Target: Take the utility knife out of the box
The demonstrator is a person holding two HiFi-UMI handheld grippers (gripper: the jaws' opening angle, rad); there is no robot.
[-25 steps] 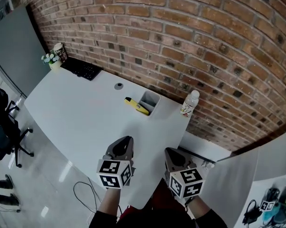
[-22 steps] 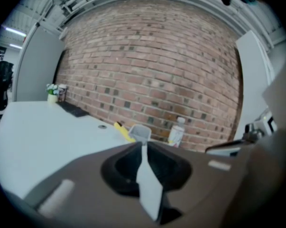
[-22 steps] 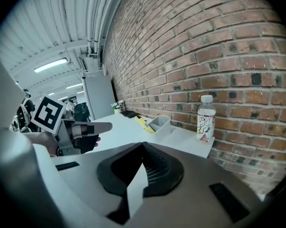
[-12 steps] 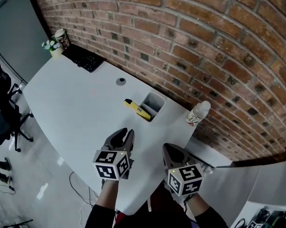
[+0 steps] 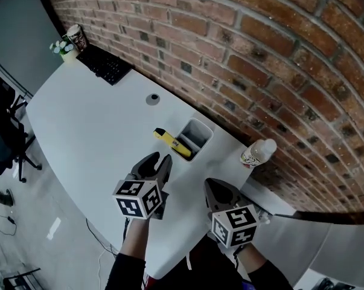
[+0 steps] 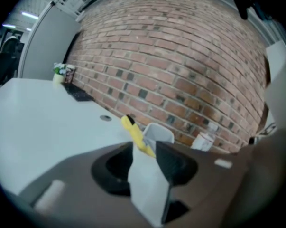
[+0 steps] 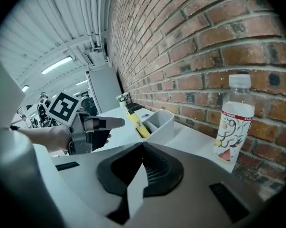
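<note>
In the head view, a white curved tabletop (image 5: 91,132) ran along a red brick wall (image 5: 260,53). Close to its far edge stood a small white open-topped plastic box (image 5: 200,125). The yellow utility knife (image 5: 171,143) leaned in it slantwise, with one end down inside and the black-tipped end out over the box's left rim. Further right along that edge stood a clear plastic bottle with a white cap and patterned label (image 5: 256,153). A round grey grommet (image 5: 152,99) sat in the tabletop left of the box. At the far left corner were a black keyboard (image 5: 105,65), a paper cup (image 5: 76,37) and a small potted plant (image 5: 62,48). A black office chair (image 5: 6,147) stood on the floor off the left edge. The left gripper (image 5: 157,161) and the right gripper (image 5: 213,185) hung over the near edge, short of the box, with bare tabletop between them and the knife.

In the left gripper view, the jaws were opening, already well apart, and held nothing. Only the white tabletop showed in the gap, and the knife and box stood beyond the tips.

In the right gripper view, the jaws met at their tips, closed on nothing. The box and the leaning knife lay ahead and slightly left, and the bottle stood on the right against the bricks. The left gripper, carried by a person's hand (image 7: 45,137), reached in from the left.
</note>
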